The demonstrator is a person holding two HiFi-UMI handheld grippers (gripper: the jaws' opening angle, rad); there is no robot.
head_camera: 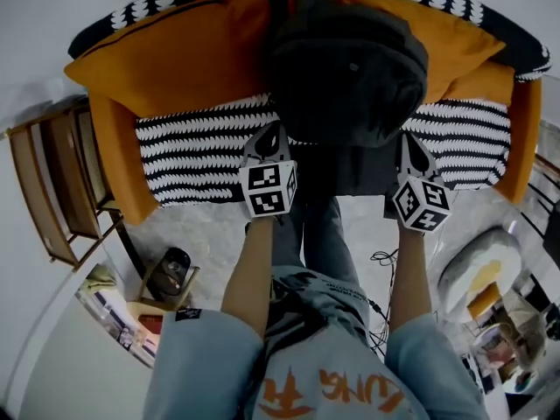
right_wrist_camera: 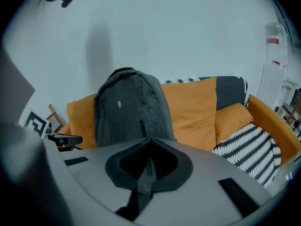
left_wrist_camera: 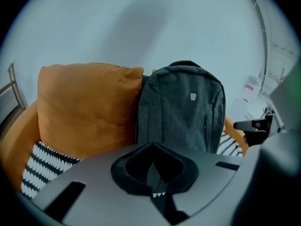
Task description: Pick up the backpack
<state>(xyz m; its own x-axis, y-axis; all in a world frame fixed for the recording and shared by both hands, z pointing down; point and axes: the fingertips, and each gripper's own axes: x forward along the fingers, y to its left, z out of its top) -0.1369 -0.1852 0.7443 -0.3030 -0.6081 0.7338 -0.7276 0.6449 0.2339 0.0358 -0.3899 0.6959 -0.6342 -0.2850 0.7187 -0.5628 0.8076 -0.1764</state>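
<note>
Two orange cushions (head_camera: 175,55) flank the backpack (head_camera: 350,68), left tongs (head_camera: 273,131) and right tongs (head_camera: 409,140) pressed together.

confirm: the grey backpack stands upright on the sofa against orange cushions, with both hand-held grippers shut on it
No: the left hand-held gripper and right hand-held gripper are shut on nothing, short of the backpack, as both gripper views show.

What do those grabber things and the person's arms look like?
The left gripper and right gripper are both grey, with two pointed jaws and dark lining around the middle. Each has a white cube printed with black square markers. The person's sleeves are light blue and end near the elbow.
</note>
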